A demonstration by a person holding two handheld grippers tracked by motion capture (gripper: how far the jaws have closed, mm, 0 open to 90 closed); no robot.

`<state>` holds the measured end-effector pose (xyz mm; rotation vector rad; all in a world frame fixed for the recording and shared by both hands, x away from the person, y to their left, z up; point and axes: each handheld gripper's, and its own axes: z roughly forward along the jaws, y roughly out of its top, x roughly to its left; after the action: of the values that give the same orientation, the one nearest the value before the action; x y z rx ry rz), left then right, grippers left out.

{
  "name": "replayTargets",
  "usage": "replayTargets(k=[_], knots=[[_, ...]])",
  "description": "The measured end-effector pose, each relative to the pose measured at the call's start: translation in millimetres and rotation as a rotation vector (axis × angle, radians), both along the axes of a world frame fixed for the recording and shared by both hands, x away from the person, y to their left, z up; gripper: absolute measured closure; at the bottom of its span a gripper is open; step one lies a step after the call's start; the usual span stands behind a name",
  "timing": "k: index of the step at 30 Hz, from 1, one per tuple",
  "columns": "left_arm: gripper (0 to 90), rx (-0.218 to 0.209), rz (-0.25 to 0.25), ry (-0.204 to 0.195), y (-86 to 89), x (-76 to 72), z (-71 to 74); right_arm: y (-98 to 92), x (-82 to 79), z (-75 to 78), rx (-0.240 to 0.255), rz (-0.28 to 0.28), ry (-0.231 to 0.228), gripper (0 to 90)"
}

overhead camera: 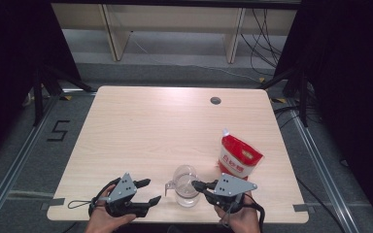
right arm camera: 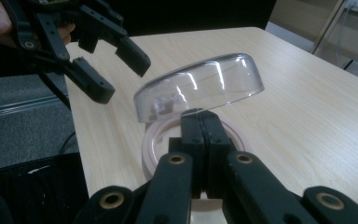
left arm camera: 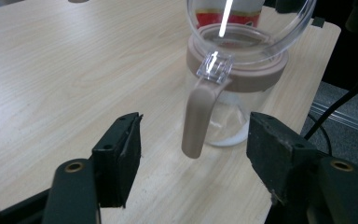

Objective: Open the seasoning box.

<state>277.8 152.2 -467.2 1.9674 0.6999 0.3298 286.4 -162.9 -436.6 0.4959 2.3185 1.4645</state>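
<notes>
Clear jar point(left arm camera: 235, 88) w/ beige collar, handle; red-white pouch point(overhead camera: 239, 156); black claws; pale woodgrain table point(overhead camera: 141, 131).

Glossy clear plastic jar point(left arm camera: 235, 93) on matt pale wood-grain table point(overhead camera: 141, 131).

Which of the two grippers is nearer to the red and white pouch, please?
The right. The right gripper, fingers shut on the jar's clear lid, sits just below and left of the pouch in the high view. The left gripper is open, farther left beyond the jar.

Lab: black curtains point(overhead camera: 9, 58), floor rails point(overhead camera: 14, 165)
</notes>
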Motion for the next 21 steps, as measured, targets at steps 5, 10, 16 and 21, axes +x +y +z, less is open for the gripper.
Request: replayTargets(k=[5,10,16,21], knots=[[28.7,0.002,-0.001,0.005,4.3,-1.0,-6.6,4.5,0.0,2.5,0.012,0.020,0.003,90.0],[25.1,-0.002,-0.003,0.022,3.1,-2.6,-11.9,8.3,-1.4,3.0,0.018,0.023,0.007,90.0],[20.8,-0.001,-0.006,0.019,2.2,-3.4,-16.2,13.8,-1.9,4.8,0.016,0.037,-0.007,90.0],[19.0,0.004,-0.015,0.018,0.3,-3.4,-17.7,17.6,-1.7,6.1,0.009,0.054,-0.013,90.0]])
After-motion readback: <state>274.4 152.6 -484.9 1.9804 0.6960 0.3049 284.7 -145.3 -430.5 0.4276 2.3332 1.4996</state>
